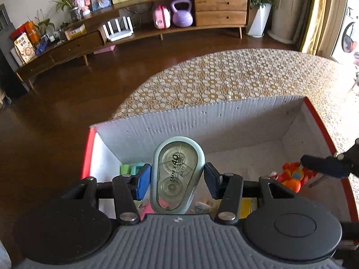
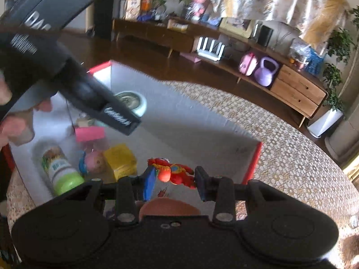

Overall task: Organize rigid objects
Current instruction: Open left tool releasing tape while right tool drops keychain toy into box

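Carrying the correction tape [image 1: 177, 177] clamped in my left gripper [image 1: 177, 178], long axis upright, directly over the white box [image 1: 202, 116]. My right gripper [image 2: 175, 180] grasps the red toy [image 2: 177, 172] above the box's right end. Both need only lowering and letting go.

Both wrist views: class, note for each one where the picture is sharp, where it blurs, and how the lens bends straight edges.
Left wrist view: the correction tape label reads crisply; the patterned tablecloth smears toward the far rim, and the wooden cabinet bows into a curve. Right wrist view: the red toy is fairly sharp; the left claw's dark body crossing the upper left is blurred, and the box edges bend.
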Motion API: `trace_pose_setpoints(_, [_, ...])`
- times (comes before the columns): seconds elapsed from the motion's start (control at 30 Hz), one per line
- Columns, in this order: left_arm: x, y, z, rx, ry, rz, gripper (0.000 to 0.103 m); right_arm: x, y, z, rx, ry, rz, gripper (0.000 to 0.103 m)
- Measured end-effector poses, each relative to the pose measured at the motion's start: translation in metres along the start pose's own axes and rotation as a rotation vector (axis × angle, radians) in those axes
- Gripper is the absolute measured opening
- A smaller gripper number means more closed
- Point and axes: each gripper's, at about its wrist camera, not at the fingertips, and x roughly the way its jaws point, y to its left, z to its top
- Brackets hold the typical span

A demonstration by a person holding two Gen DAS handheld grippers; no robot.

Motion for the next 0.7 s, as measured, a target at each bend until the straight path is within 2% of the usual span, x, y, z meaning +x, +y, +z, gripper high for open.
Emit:
trace_pose_setpoints(0.13, [0.011,-0.006,-0.002,0.022,0.036,-0.020,0.050,0.007,0.008,-0.002,-0.050,0.025,0.011,0.037])
trace_pose_setpoints(0.43, [0.032,-0.012,-0.001,0.047,0.123,-0.026,0.050,0.012,0.010,-0.004,-0.048,0.067,0.036,0.037])
trace_pose_setpoints(0.7, [0.035,-0.010,-0.002,0.022,0.138,-0.051,0.051,0.012,0.012,-0.004,-0.032,0.092,0.053,0.038])
